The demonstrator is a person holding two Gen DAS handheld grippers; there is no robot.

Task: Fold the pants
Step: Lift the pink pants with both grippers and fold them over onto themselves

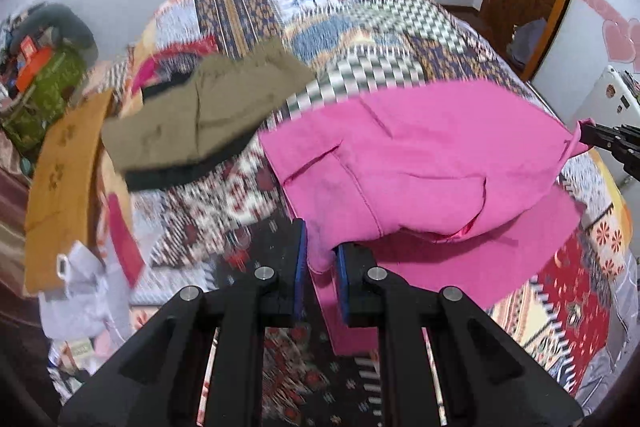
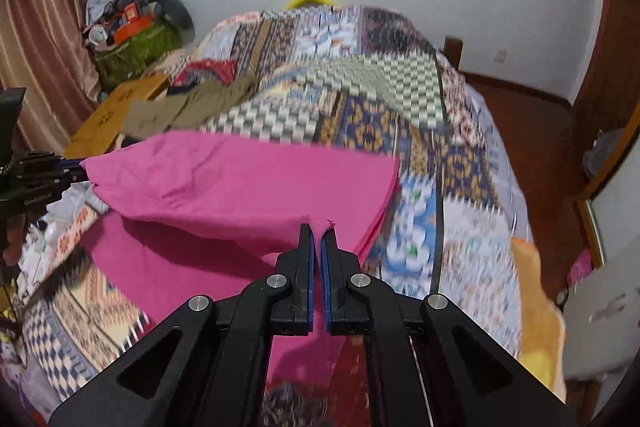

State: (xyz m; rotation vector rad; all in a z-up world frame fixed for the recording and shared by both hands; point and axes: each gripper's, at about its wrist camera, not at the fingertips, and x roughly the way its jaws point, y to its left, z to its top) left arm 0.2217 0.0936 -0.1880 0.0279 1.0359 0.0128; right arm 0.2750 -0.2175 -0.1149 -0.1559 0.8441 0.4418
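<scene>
I have the bright pink cotton pants (image 1: 404,163) pinched by both tools: left gripper (image 1: 321,259) clamps one corner, right gripper (image 2: 317,235) the other, lifting that end above the patchwork-quilted bed (image 2: 400,99). One fold looks underway; laying and smoothing remain.

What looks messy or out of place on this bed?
Nothing looks damaged. The bright pink fabric pants hang mid-fold, pinched by the left gripper and the right gripper. Behind them, a crumpled olive-green garment lies askew on the patchwork bedspread, partly overhanging the bed's edge.
</scene>
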